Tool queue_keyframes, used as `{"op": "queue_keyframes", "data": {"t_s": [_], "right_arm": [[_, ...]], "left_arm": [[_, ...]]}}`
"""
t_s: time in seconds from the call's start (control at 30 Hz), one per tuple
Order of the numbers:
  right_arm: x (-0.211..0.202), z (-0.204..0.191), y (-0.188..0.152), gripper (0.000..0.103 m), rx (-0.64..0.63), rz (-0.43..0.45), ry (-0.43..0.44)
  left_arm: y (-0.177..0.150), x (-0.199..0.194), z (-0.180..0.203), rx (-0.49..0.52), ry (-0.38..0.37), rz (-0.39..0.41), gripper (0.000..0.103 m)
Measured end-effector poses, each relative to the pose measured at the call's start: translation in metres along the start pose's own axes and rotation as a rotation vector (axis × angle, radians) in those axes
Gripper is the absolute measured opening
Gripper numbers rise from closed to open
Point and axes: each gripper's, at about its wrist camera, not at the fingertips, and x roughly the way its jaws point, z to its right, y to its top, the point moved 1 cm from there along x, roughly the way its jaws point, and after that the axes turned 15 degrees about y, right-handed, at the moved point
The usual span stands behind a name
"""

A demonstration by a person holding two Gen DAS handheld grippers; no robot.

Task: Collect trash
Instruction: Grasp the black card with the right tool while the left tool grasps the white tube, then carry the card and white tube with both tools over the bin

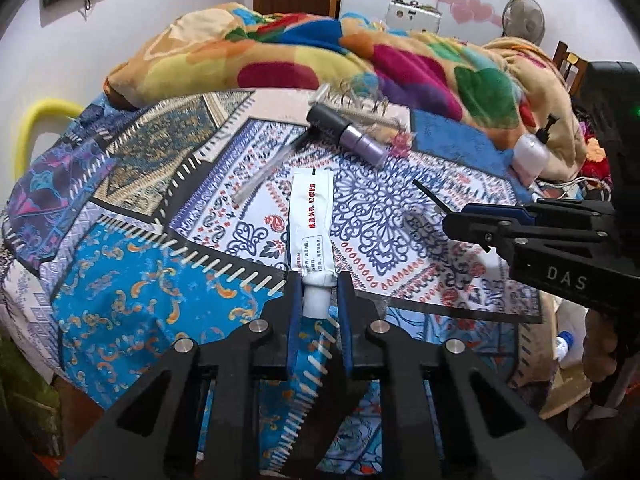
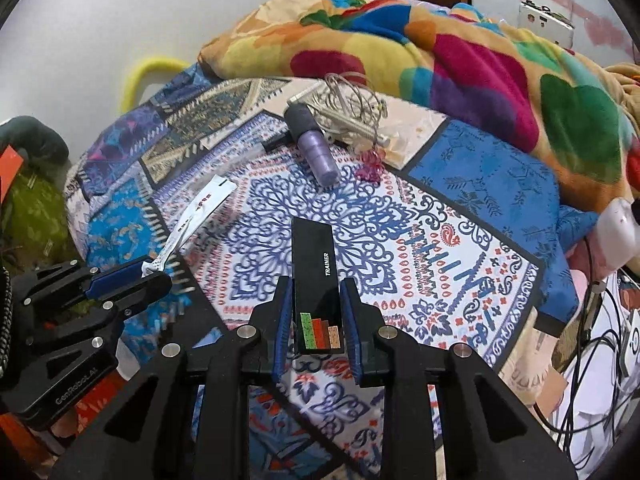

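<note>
A flattened white tube (image 1: 309,224) with red and black print sticks out ahead of my left gripper (image 1: 317,286), whose blue pads are shut on its white neck. The right wrist view shows the same tube (image 2: 196,210) slanting up from the left gripper (image 2: 154,270), lifted off the bedspread. My right gripper (image 2: 316,300) is shut on a flat black box (image 2: 314,276) lettered TRAINER, with coloured blocks on its near end. In the left wrist view the right gripper (image 1: 454,220) comes in from the right, the black box's (image 1: 430,196) thin edge poking out.
On the patterned bedspread (image 2: 420,240) lie a purple bottle with a black cap (image 2: 310,140), a wire whisk (image 2: 352,108), a clear stick (image 1: 264,172) and a pink trinket (image 2: 370,166). A bright blanket (image 2: 460,60) is heaped behind. Cables (image 2: 592,340) hang at the right.
</note>
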Motion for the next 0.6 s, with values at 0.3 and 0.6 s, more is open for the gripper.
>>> {"op": "queue_keyframes", "data": {"t_s": [0.3,0.6], "right_arm": [[-0.029,-0.047,0.01,0.022,-0.07,0.049,-0.034],[-0.042,-0.117,0.015,0.022,-0.136,0.089,0.007]], "left_arm": [[-0.003,-0.052,-0.034,-0.062,0.002,0.06,0.016],[-0.027,-0.103,-0.095,-0.144,0.04,0.107,0.016]]}}
